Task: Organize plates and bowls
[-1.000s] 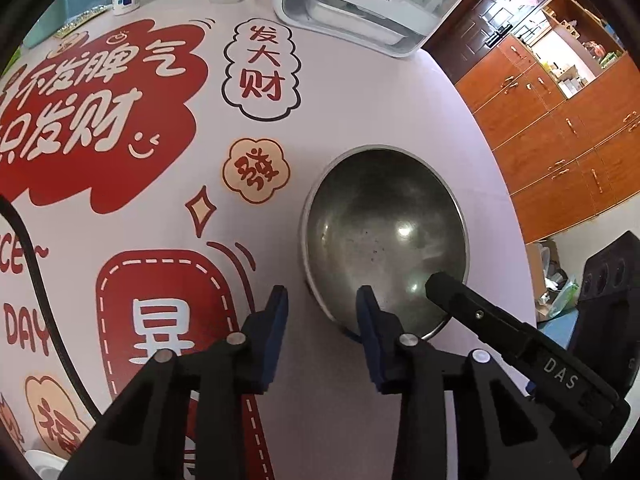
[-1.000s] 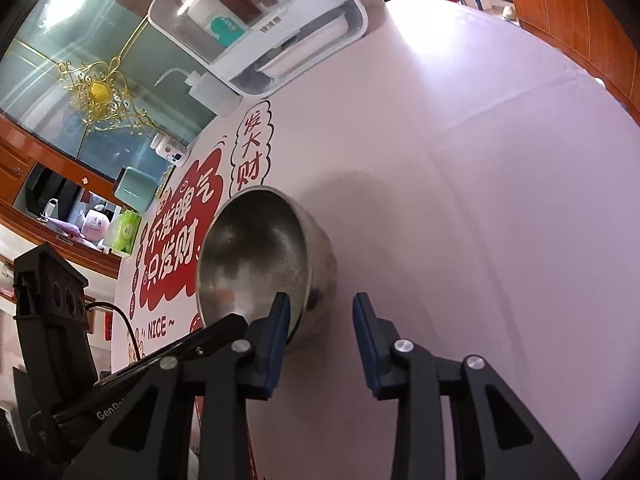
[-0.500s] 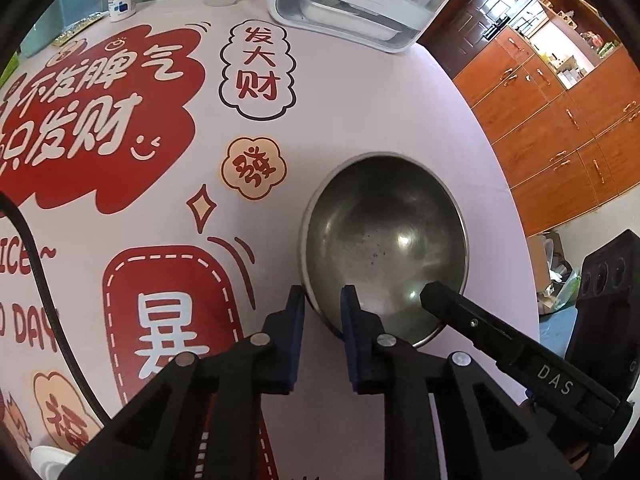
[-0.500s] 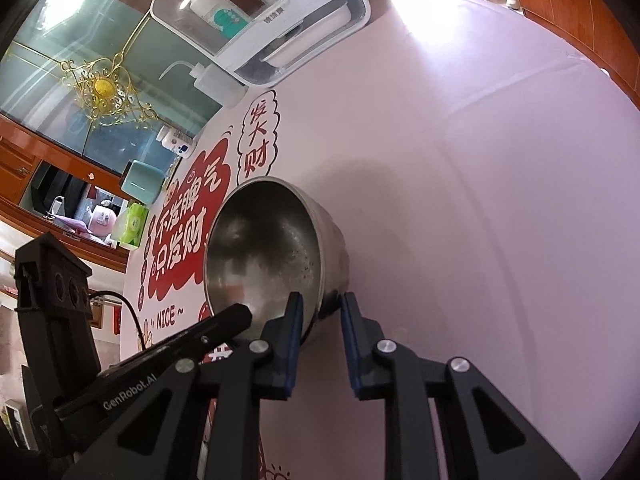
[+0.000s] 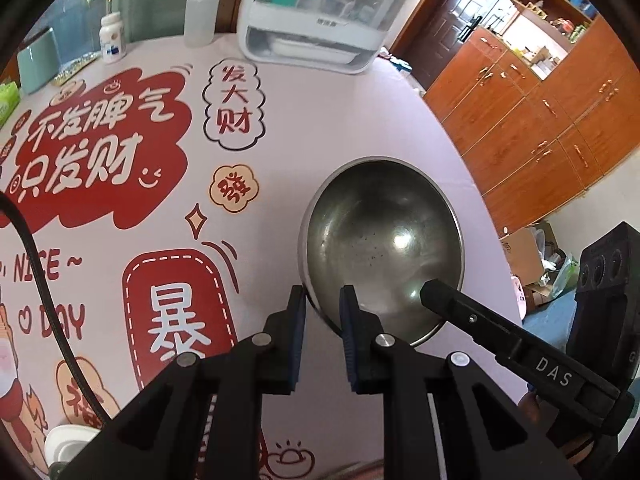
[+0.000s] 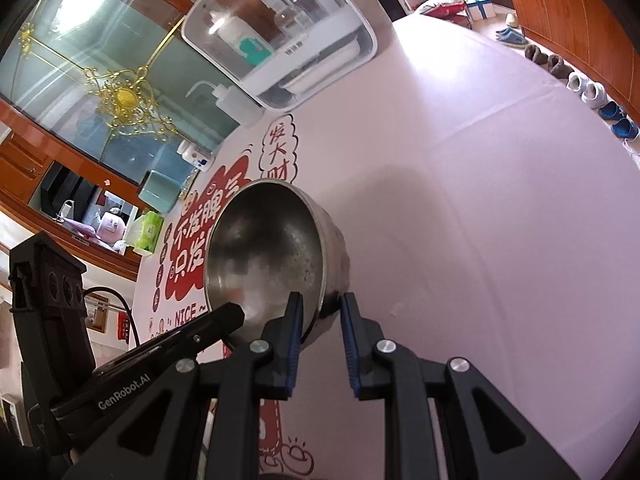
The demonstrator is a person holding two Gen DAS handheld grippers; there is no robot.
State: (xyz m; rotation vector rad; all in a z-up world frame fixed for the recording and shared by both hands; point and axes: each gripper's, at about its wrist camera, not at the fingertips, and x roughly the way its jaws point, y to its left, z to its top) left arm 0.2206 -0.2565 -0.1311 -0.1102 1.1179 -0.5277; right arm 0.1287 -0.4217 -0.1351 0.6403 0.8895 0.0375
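The steel bowl [image 5: 384, 248] hangs tilted above the printed tablecloth [image 5: 304, 120], its underside hidden. The left gripper [image 5: 322, 300] pinches its near rim, one pad inside, one outside. The right gripper [image 6: 320, 306] pinches the rim opposite; its jaws have just been closing. Beyond the bowl, a white dish cabinet [image 5: 320, 32], contents blurred.

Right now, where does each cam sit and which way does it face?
Left wrist: on the left gripper, looking down over the tablecloth toward the cabinet; its fingers pinch the bowl rim; the right gripper's finger crosses lower right.
Right wrist: on the right gripper, facing the dish box; it clamps the bowl's opposite rim; the left gripper shows lower left.
Shared: bowl, dish box, squeeze bottle, tablecloth.
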